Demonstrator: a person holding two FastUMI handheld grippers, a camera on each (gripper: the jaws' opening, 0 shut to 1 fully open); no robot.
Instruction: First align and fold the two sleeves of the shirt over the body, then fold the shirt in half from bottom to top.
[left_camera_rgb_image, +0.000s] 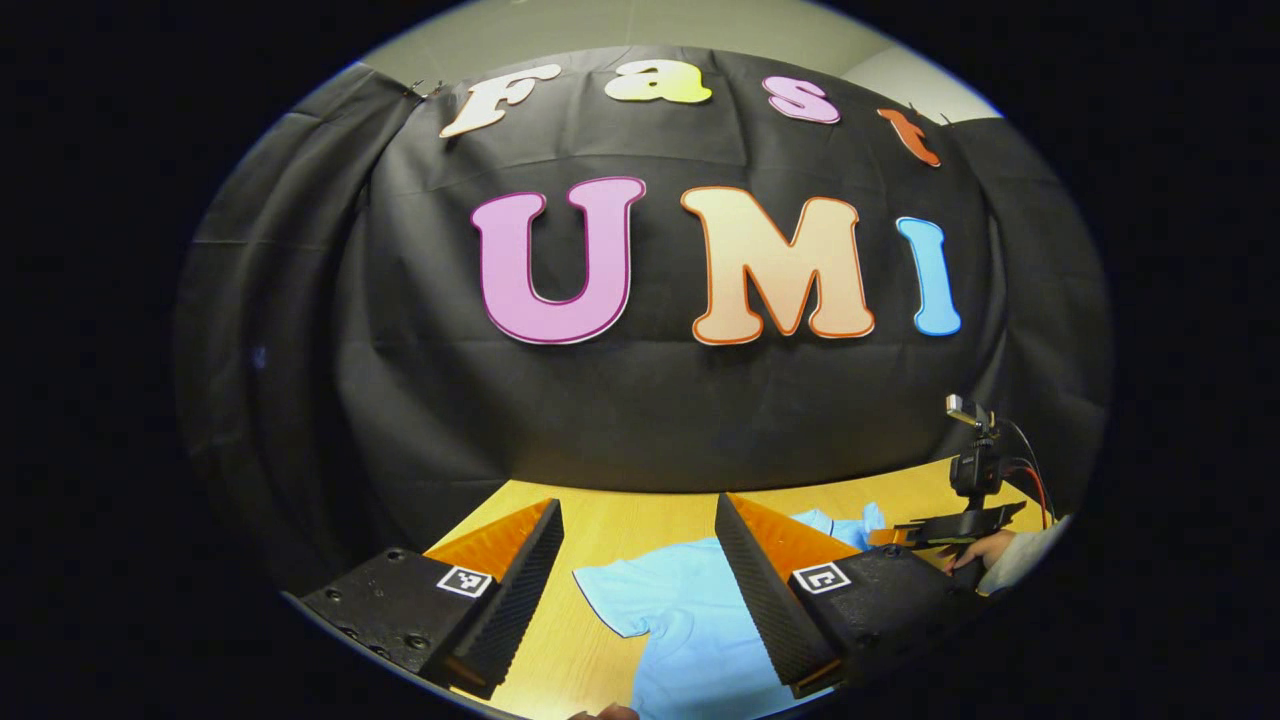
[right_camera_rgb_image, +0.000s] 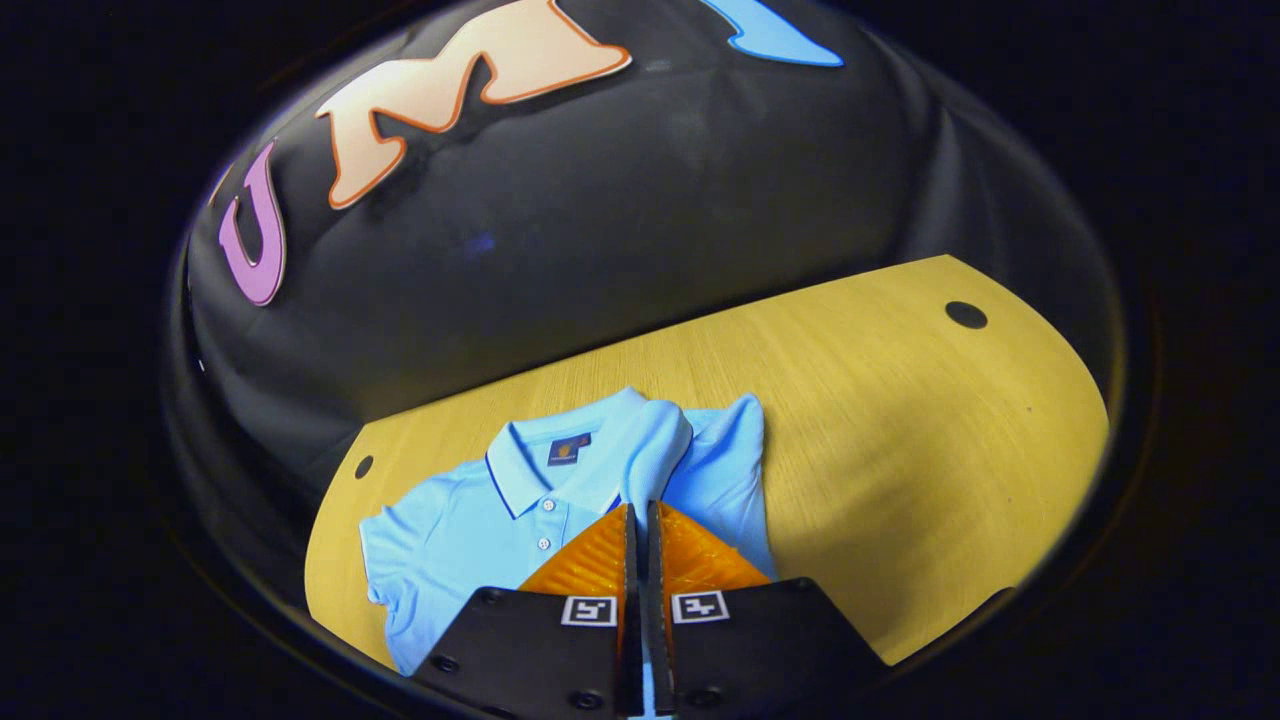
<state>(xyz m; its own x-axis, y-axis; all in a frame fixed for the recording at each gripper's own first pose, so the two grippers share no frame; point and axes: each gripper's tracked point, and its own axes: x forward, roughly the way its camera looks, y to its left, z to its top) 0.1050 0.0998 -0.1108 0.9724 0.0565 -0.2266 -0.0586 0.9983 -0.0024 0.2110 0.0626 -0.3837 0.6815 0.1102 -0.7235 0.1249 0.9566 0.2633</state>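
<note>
A light blue polo shirt (right_camera_rgb_image: 470, 520) lies face up on the wooden table (right_camera_rgb_image: 880, 420), collar toward the booth wall. In the right gripper view my right gripper (right_camera_rgb_image: 640, 512) is shut on one sleeve (right_camera_rgb_image: 660, 450), and the cloth is pulled up and over toward the collar. In the left gripper view my left gripper (left_camera_rgb_image: 635, 505) stands open above the table, with the other sleeve (left_camera_rgb_image: 620, 595) lying flat between its fingers and well below them. The right gripper (left_camera_rgb_image: 905, 535) and the hand (left_camera_rgb_image: 985, 550) holding it show at the far right of that view.
The black cloth wall (left_camera_rgb_image: 640, 420) rises close behind the table's far edge. Two round holes (right_camera_rgb_image: 966, 315) (right_camera_rgb_image: 363, 466) sit near the table's far corners. Bare wood stretches to the right of the shirt in the right gripper view.
</note>
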